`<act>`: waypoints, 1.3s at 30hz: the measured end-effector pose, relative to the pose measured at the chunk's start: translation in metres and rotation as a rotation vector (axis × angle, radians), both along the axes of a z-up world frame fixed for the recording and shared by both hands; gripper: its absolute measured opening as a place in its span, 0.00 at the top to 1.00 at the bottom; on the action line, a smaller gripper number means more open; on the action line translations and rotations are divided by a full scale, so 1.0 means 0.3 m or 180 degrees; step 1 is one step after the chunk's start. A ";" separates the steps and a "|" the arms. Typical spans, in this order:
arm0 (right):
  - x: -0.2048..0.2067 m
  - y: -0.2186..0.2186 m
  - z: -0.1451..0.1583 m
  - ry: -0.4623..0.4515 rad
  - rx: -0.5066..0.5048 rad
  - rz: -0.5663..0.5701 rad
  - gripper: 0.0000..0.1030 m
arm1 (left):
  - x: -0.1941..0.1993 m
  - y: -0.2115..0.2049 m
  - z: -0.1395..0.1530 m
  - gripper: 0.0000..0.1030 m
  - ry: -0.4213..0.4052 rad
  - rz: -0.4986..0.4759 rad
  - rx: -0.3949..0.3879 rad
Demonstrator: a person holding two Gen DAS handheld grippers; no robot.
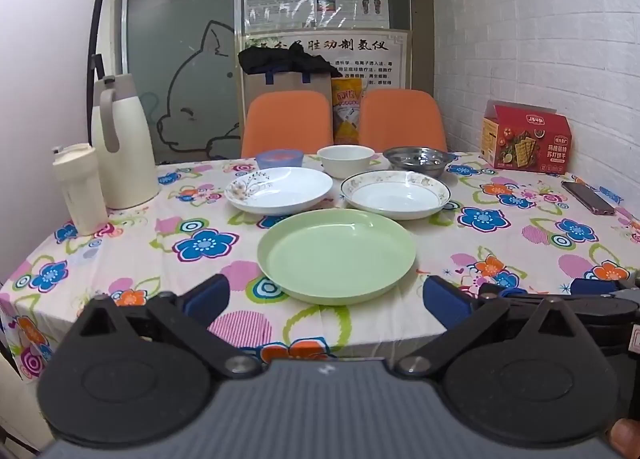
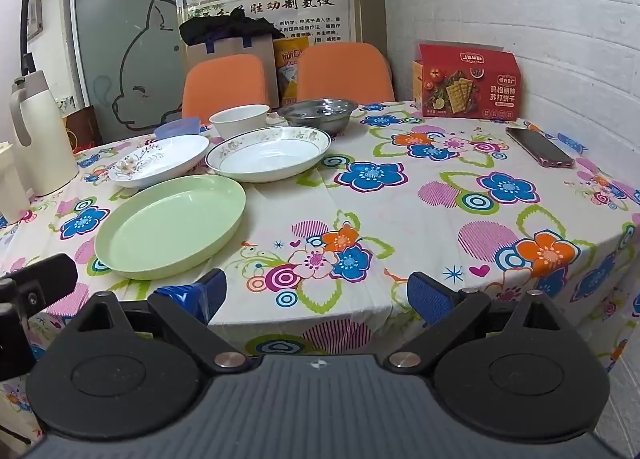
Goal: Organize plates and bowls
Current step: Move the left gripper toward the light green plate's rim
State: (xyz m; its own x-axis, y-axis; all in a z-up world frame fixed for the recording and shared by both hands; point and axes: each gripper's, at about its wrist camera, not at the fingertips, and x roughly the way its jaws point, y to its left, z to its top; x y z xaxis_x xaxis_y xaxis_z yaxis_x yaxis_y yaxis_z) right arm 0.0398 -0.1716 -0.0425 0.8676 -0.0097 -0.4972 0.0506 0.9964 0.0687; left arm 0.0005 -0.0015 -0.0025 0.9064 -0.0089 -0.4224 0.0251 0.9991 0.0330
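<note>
Green plate (image 1: 336, 255), round, smooth, on floral tablecloth (image 1: 500, 259), both claws (image 1: 326, 299) (image 2: 316, 293) wide open, empty

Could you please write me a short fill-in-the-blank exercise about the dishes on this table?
1. The plate nearest both claws is ____ in colour.
2. The steel bowl stands to the right of the ____ bowl.
3. The phone lies in front of the red ____ box.
4. The left claw and right claw are both ____, holding nothing.

Missing words: green; white; cracker; open
</note>
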 end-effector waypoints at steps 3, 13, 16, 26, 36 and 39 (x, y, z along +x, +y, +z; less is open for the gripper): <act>0.009 -0.007 -0.005 0.0008 0.0024 -0.0006 0.18 | 0.000 -0.004 -0.001 0.00 0.0014 0.0000 -0.0003; 0.009 -0.003 -0.005 0.0016 -0.0002 0.0024 0.18 | -0.001 -0.006 -0.003 0.00 0.0018 -0.0009 0.0010; 0.009 0.001 -0.006 0.0021 -0.0009 0.0032 0.18 | -0.001 -0.006 -0.003 0.00 0.0021 -0.0009 0.0007; 0.010 0.001 -0.006 0.0027 -0.0011 0.0033 0.18 | 0.000 -0.002 -0.004 0.00 0.0024 -0.0008 0.0008; 0.009 0.009 0.000 0.0015 -0.0022 0.0050 0.18 | 0.003 0.004 -0.001 0.00 0.0023 -0.0004 0.0012; 0.009 0.010 -0.001 0.0014 -0.0022 0.0050 0.18 | 0.003 0.004 -0.001 0.00 0.0024 -0.0002 0.0013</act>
State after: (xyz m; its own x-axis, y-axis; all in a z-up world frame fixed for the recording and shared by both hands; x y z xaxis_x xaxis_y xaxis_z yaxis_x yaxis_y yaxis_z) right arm 0.0425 -0.1686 -0.0426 0.8655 0.0003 -0.5009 0.0353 0.9975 0.0617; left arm 0.0015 -0.0002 -0.0027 0.9031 -0.0077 -0.4293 0.0261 0.9990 0.0368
